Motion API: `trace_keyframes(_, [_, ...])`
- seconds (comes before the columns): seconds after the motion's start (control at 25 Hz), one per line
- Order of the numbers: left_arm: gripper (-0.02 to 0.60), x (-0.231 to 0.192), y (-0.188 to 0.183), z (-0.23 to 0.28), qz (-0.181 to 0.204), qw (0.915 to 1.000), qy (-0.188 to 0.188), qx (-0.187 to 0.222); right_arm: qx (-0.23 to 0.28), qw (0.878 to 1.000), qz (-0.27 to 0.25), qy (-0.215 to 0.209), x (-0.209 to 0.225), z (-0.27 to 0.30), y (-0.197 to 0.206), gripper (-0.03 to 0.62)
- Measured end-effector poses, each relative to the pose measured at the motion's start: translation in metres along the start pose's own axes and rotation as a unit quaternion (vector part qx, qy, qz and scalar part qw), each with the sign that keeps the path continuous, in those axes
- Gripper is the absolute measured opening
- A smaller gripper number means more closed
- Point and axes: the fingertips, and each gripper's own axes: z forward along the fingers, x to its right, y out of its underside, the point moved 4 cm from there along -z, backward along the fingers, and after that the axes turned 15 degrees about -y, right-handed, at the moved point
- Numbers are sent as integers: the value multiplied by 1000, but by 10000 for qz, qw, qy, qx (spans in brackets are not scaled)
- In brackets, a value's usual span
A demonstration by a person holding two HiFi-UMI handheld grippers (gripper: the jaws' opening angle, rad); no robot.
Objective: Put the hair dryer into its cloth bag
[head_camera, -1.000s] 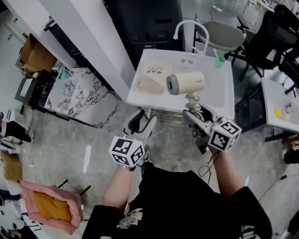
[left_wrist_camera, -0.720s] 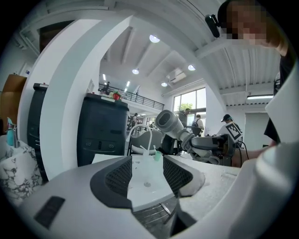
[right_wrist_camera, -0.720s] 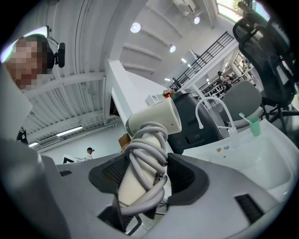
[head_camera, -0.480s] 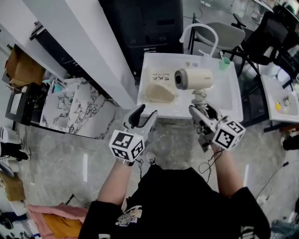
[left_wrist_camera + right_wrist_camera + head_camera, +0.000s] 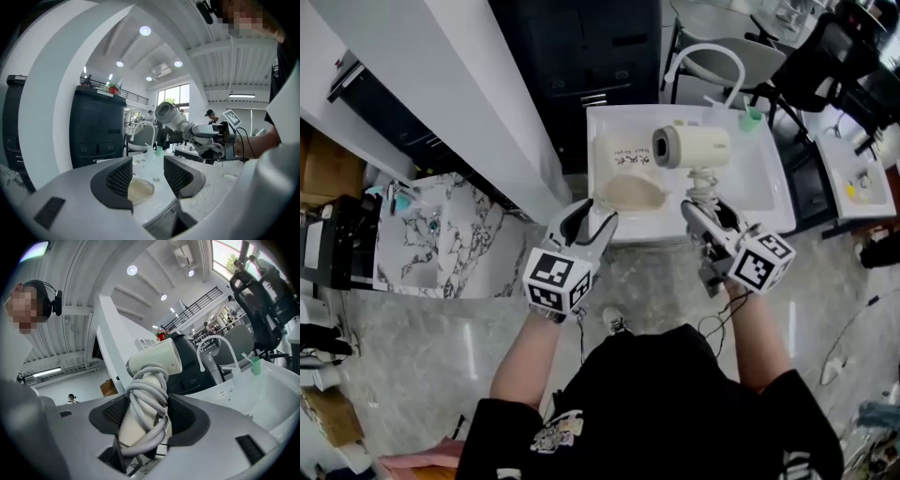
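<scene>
The cream hair dryer (image 5: 692,147) hangs over the white table (image 5: 759,178), its barrel pointing left and its grey cord wound round the handle (image 5: 145,404). My right gripper (image 5: 701,208) is shut on that handle. The beige cloth bag (image 5: 628,190) lies flat on the table's near left part, just beyond my left gripper (image 5: 589,221). That gripper is open and holds nothing; in the left gripper view the bag (image 5: 139,191) shows between its fingers (image 5: 119,180), lower down on the table. The dryer (image 5: 169,116) and right gripper appear there to the right.
A small green cup (image 5: 754,119) stands at the table's far right corner. A white chair (image 5: 722,64) and a dark cabinet (image 5: 591,52) stand behind the table. A long white counter (image 5: 441,84) runs along the left. A black office chair (image 5: 844,56) stands at the right.
Both grippers have moved forward to the table's near edge. The hair dryer has travelled with the right gripper and now hangs over the table; the left gripper now reaches the bag's near end.
</scene>
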Motion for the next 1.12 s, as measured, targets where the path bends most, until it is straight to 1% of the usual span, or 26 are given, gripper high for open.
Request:
trace_keyframes(0.12, [196,-13,4,9,216,9996,152,-78,30,9998,79,193,3,12,6,258])
trace_keyframes(0.28, [196,-25,10,23,488,9981,328,-184,41,9995,74,294,3,25,8,258])
trace_keyframes(0.4, [196,-30,12,33,690,9965,402,-233,47,9993,71,363,6,31,8,258])
trace_keyframes(0.48, [197,-32,15,40,901,9946,417,-302,45,9991,76,408,10,33,8,258])
trace_keyframes(0.68, [202,-30,34,63,1472,9863,492,-564,33,9988,156,473,22,32,12,258])
trace_keyframes(0.92, [212,-26,66,98,1747,9775,645,-994,-96,9986,265,439,43,34,19,258])
trace_keyframes(1.04, [212,-23,79,120,2017,9703,664,-1155,-180,9983,358,428,58,32,23,258])
trace_keyframes(1.12, [212,-22,87,136,2129,9666,664,-1264,-244,9979,441,416,69,30,26,258])
